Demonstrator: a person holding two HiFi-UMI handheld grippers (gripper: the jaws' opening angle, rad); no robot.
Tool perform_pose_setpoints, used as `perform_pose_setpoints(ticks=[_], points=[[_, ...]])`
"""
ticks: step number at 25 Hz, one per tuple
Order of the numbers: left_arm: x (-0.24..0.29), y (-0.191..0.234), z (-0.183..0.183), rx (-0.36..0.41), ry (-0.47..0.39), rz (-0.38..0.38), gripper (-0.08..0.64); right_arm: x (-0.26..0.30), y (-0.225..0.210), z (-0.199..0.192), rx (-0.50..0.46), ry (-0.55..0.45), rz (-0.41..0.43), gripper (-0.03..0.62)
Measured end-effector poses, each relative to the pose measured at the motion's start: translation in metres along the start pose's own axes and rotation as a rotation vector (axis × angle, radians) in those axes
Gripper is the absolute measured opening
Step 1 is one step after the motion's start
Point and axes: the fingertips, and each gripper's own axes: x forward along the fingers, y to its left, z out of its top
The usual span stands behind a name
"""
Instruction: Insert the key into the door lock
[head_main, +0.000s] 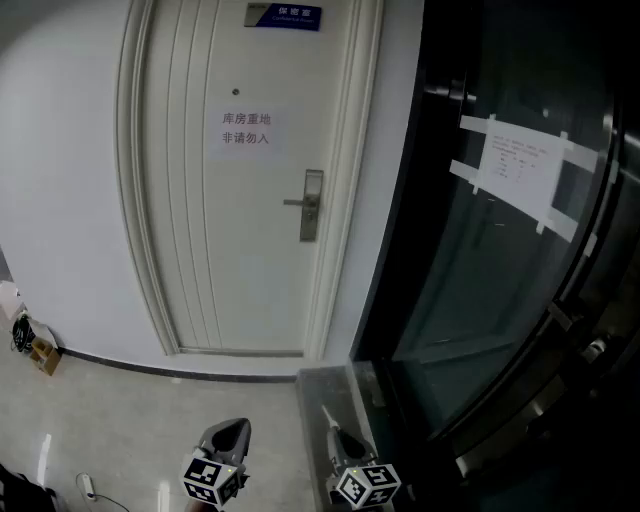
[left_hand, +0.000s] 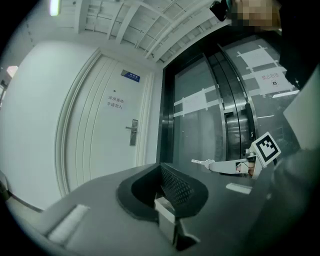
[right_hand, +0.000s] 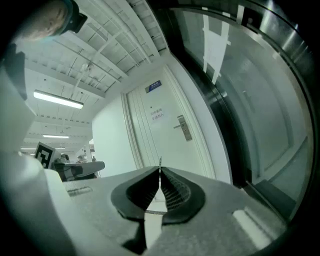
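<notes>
The white door (head_main: 240, 260) stands shut ahead, with a metal lever handle and lock plate (head_main: 311, 205) on its right side. In the right gripper view the lock plate (right_hand: 184, 127) lies above and right of my jaw tips. My right gripper (head_main: 335, 430) is shut on a silver key (head_main: 326, 413) that points toward the door from well back. Edge-on, the key (right_hand: 160, 162) sticks out past the jaws of my right gripper (right_hand: 160, 169). My left gripper (head_main: 237, 424) is shut and holds nothing. From the left gripper view, the key (left_hand: 200, 162) shows to the right.
A dark glass partition (head_main: 500, 250) with taped paper notices (head_main: 520, 165) runs along the right, next to the door frame. A blue sign (head_main: 284, 14) and a printed notice (head_main: 246, 130) are on the door. Small items (head_main: 35, 345) sit on the floor at the left wall.
</notes>
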Motion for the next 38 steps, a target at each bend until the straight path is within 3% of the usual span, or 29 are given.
perform_pose_setpoints(ticks=[26,38], points=[[0.013,0.005,-0.005,0.0,0.011,0.018,0.003,0.013,-0.008,0.0,-0.05,0.007,0.017,0.011],[0.072,0.032,-0.012,-0.011,0.03,-0.001,0.003,0.065,-0.038,0.0,-0.046,0.021,0.009,0.011]])
